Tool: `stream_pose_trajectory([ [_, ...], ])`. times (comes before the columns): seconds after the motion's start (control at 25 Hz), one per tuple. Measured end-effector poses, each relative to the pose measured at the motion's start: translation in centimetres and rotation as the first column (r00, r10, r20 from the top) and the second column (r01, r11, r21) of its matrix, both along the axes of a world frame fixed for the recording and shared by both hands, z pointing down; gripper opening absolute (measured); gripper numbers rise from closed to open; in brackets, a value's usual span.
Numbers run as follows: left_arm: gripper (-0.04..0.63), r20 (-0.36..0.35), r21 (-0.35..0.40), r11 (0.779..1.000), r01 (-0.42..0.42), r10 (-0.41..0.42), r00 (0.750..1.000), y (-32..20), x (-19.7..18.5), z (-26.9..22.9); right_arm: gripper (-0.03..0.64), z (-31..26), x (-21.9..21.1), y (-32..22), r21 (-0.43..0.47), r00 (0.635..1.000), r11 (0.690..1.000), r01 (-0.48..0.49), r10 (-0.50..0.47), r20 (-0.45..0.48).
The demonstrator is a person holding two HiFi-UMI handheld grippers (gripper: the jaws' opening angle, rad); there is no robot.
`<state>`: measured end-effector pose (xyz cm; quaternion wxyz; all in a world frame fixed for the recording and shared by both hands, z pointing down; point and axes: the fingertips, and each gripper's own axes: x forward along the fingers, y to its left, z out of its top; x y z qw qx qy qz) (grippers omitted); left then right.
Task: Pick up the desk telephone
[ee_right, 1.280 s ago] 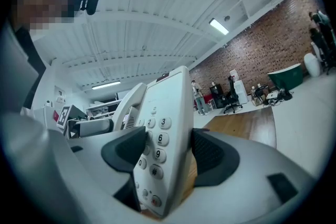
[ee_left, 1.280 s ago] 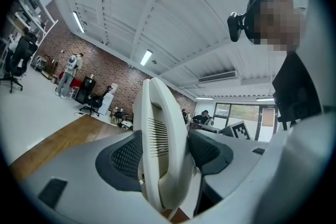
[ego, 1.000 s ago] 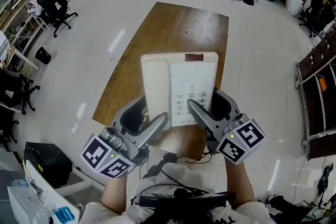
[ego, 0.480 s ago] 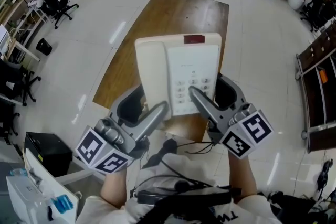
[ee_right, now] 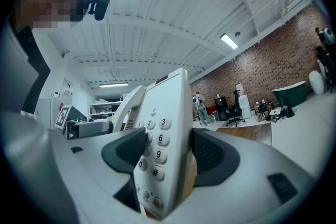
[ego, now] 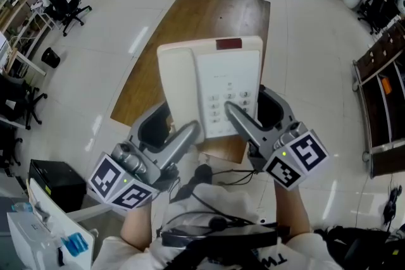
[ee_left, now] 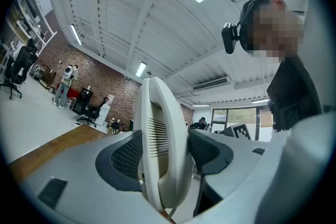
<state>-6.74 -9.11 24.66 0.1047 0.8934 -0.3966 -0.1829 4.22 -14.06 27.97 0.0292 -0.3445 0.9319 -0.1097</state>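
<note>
**Left tongs** (ee_left: 165, 159): jaws clamped top and bottom on the handset (ee_left: 161, 134) side of the phone (ego: 218, 82). The pads press on the plastic and nothing else is in the bite.

**Right tongs** (ee_right: 167, 157): clamped the same way on the keypad (ee_right: 155, 139) side. One pad lies over the lower keys, the other under the base.

**Grip position:** both bites sit at the phone's near end, one left and one right of its middle. We read neither hand as nearer. They stand about level with each other, with the phone between them.

**Long axis:** it runs from us toward the far side, in line with the way both tongs point. Most of the body reaches past the pads toward the far end. We judge the weight hangs beyond the grip, so the far end would dip first if either bite slackened.

**Phone and desk:** the phone looks held in the air, clear of the desk (ego: 209, 16). The brown wooden top shows below and beyond it, running the same near-to-far way. The phone's face tilts up toward us. We judge the lift done or nearly so.

**Around the desk:** pale floor (ego: 316, 73), with office chairs (ego: 63, 0) at far left.
</note>
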Motion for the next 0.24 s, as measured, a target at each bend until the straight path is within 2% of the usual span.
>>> stream_pose_trajectory([
  [0.24,0.273,-0.005,0.0,1.0,-0.001,0.001,1.0,0.61,0.03,-0.18,0.285,-0.23,0.07,0.63,0.003,1.0,1.0,-0.003,0.002,0.001],
])
